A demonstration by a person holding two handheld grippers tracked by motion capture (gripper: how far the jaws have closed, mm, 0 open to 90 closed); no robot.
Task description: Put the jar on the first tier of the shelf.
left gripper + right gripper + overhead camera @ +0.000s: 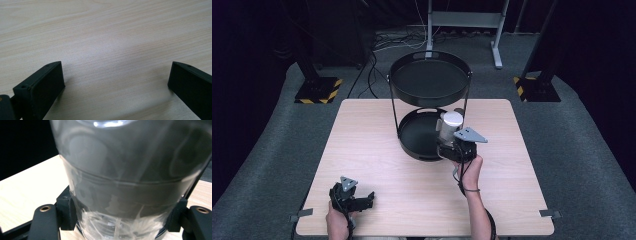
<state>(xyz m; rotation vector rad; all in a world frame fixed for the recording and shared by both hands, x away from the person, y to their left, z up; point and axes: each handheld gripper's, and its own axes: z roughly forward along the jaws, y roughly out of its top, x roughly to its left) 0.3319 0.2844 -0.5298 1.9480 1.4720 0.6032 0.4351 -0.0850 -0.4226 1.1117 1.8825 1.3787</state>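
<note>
Over the lower tray's (pixel 412 136) near-right rim, the right claw (pixel 451 137) gripped a clear plastic cup (pixel 448 126) upright, likely for placing it inside. Near the bench (pixel 377 165) front edge, the left claw (pixel 368 198) rested released, holding nothing.

Wooden table (pixel 377 150) carries a 2-tier tray stand (pixel 430 82).

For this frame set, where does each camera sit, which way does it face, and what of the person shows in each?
High view: above the person's side, looking forward and down on the table and two-tier tray stand; both forearms and hand-held grippers show.
Left gripper view: on the left hand-held gripper, facing bare tabletop between its open jaws.
Right gripper view: on the right hand-held gripper, facing the clear cup it clamps.
Shared: high and right gripper views both show the cup and table.
</note>
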